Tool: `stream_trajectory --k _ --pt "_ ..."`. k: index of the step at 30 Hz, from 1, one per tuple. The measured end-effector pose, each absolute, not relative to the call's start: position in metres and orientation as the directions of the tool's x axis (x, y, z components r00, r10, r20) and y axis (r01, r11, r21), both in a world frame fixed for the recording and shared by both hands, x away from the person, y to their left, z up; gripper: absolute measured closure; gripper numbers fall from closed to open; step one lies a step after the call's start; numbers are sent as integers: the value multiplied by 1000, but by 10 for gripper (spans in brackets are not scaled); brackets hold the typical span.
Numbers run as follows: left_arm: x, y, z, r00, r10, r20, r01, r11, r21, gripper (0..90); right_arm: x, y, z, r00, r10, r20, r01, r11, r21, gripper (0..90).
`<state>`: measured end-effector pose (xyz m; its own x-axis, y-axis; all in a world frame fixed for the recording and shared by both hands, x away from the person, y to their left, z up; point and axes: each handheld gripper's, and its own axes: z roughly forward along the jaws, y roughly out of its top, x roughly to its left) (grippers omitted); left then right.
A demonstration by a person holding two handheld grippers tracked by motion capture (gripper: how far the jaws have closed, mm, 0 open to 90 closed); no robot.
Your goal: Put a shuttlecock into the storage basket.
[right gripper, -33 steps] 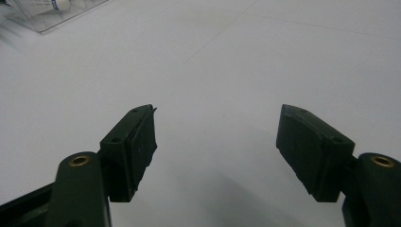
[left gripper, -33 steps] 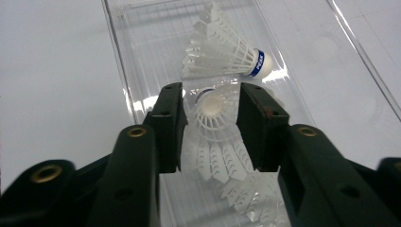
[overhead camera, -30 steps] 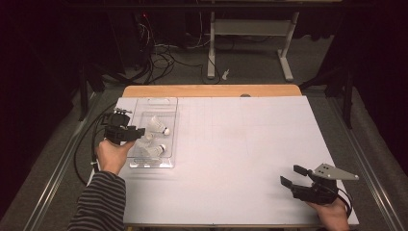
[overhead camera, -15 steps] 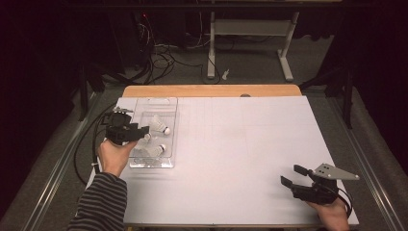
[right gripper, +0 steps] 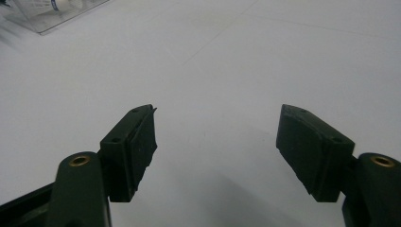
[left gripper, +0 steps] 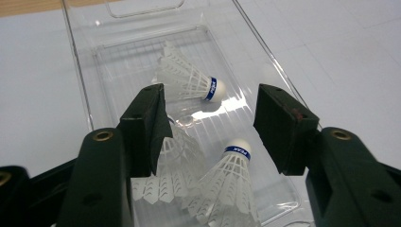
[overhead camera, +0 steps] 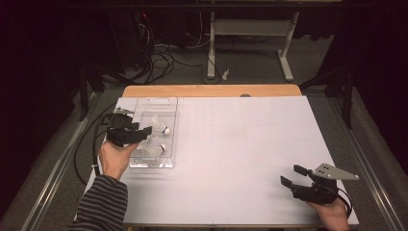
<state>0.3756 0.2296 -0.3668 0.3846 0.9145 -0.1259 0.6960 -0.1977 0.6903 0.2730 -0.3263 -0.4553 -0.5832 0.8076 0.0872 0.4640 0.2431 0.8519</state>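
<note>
- Left tool (overhead camera: 144,134): over the near half of the clear tray (overhead camera: 169,103), at the surface's (overhead camera: 240,144) left side; jaws just opened wider, now released.
- In the left gripper view, pads clear of every shuttlecock: one skirt just behind the left pad, near shuttlecock (left gripper: 227,182) lying between and below the jaws, cork pointing away.
- Far shuttlecock (left gripper: 187,80) on its side deeper in the tray, well beyond the pads.
- Compared with the earlier high views: left hand almost unmoved, shuttlecocks in the tray throughout.
- Likely reading: drop into the tray complete, withdrawal next.
- Right tool (overhead camera: 292,175): released, empty, parked low at the near right corner, unmoved.
</note>
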Motion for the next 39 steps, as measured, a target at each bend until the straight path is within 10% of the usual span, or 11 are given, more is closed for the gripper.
stream_trajectory --k 39 --pt "344 216 -361 463 880 -101 616 -238 751 428 273 -326 -455 -587 805 88 461 243 853 299"
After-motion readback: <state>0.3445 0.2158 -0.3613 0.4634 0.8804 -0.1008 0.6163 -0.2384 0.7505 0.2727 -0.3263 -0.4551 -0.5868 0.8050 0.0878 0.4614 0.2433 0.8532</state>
